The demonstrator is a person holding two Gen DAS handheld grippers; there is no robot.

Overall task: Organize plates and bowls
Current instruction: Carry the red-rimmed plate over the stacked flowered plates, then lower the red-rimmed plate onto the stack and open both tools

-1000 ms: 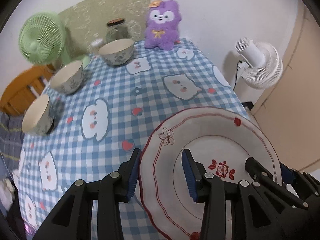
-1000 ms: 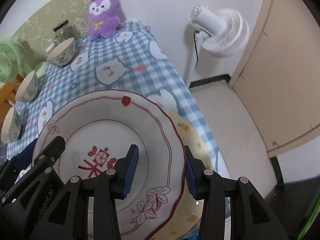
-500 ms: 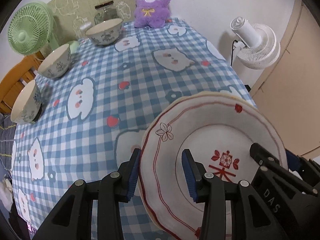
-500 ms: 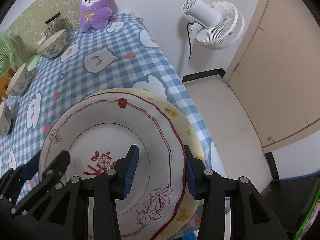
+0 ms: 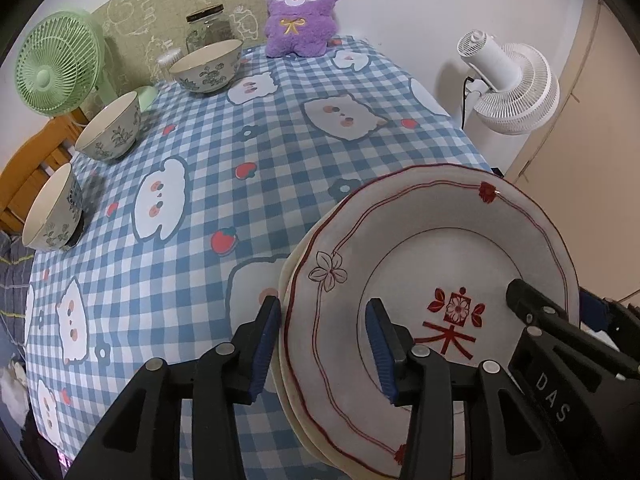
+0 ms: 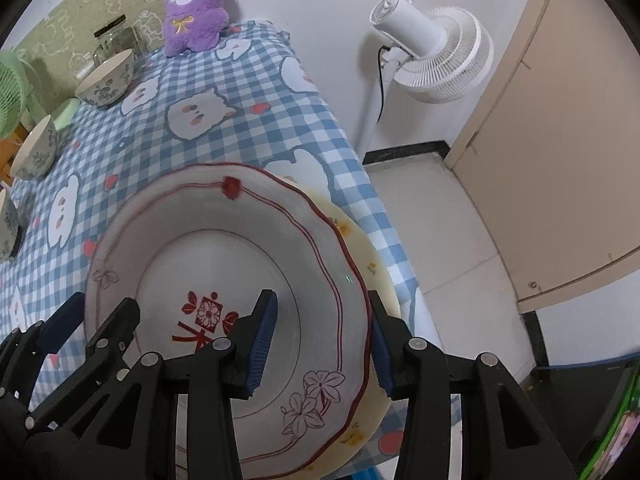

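You have the white scalloped ceramic plate with the red line border and red flower mark (image 5: 436,296) sitting on top of a cream plate with small yellow flowers (image 6: 370,268), both at the near corner of the counter (image 5: 248,148) with its blue-and-white checked cloth.

Your left gripper (image 5: 322,346) straddles the red-bordered plate's left rim: one finger hangs outside the rim over the cloth, the other stands over the plate's well. Its fingers are opening, with the rim between them and daylight on both sides, so they no longer pinch it. Your right gripper (image 6: 322,338) straddles the opposite, right rim the same way; its fingers stand apart around the rim and, as far as the fisheye lets you judge, do not press on it.

So the plate lies directly between your two hands, rim edges running across each pair of fingers. Judged from this, the stacking step is finishing, and the way out for both hands is up and outward from the plate.

Three patterned ceramic bowls (image 5: 206,66) wait well apart from the plate, in a row along the far left edge. Your left hand is the nearer one to them.
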